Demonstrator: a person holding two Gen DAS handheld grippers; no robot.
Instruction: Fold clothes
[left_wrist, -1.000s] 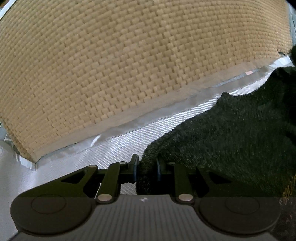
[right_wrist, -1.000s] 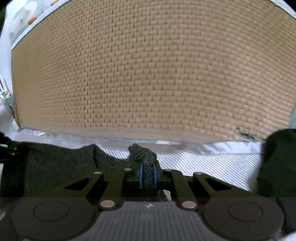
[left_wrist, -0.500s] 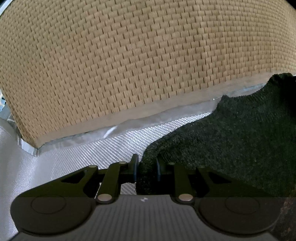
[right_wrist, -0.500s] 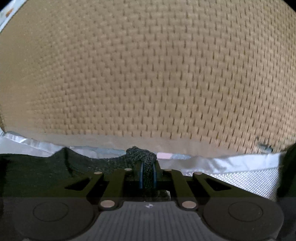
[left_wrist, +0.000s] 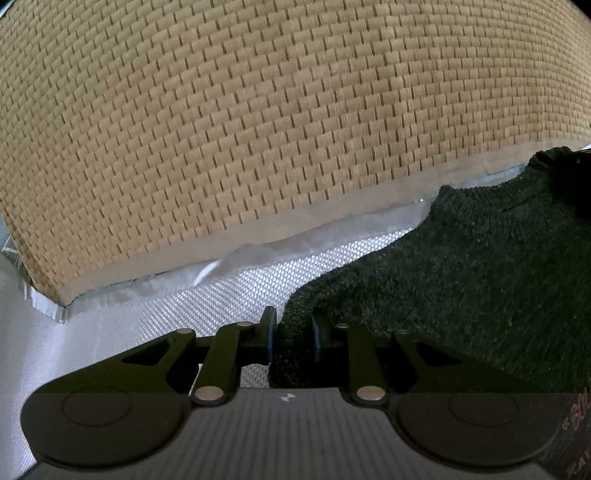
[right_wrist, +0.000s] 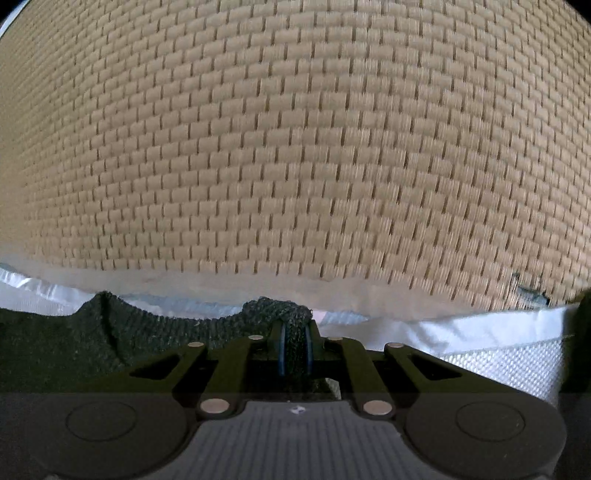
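Both grippers clamped on the dark knit sweater (left_wrist: 461, 288)!
Left gripper (left_wrist: 292, 334) pinches its edge; right gripper (right_wrist: 294, 349) squeezes a bunched fold, over silver cloth (left_wrist: 229, 299) beside the woven mat (left_wrist: 258, 129).

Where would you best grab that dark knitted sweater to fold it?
At its edge, as both grippers do now: the left gripper and right gripper each pinch a bunched bit of the dark knitted sweater. The flat knit offers no handle, so come in low from the near side.
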